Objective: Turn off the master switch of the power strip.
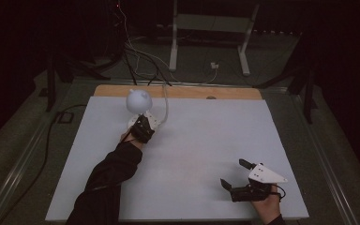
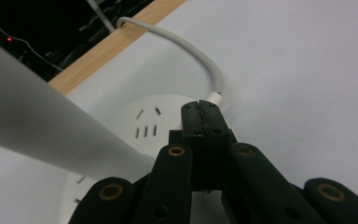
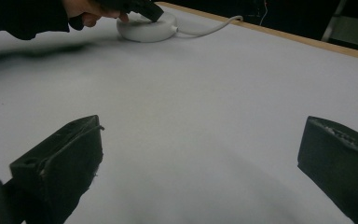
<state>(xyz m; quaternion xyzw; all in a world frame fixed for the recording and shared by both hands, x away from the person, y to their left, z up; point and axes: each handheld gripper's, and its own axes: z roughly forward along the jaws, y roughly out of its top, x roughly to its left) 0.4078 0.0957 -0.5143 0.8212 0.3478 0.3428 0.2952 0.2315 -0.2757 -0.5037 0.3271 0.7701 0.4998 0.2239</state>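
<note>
A round white socket hub (image 2: 140, 121) with several slots lies at the far left of the white table (image 1: 206, 140). Its white cable (image 2: 186, 46) curves away over the table's back edge. A smooth white globe-shaped object (image 1: 138, 101) stands over the hub (image 1: 153, 121), and its blurred pale body (image 2: 37, 121) crosses the left gripper view. My left gripper (image 2: 200, 109) is shut with nothing between the jaws, tips over the hub's top by the cable entry. Near the front right, my right gripper (image 1: 234, 173) stands wide open and empty above bare table.
A wooden strip (image 1: 178, 91) runs along the table's back edge. Behind it are cables on the floor and a white frame stand (image 1: 208, 28). In the right gripper view the hub (image 3: 147, 29), the left gripper (image 3: 144, 9) and a hand (image 3: 88, 16) lie far off.
</note>
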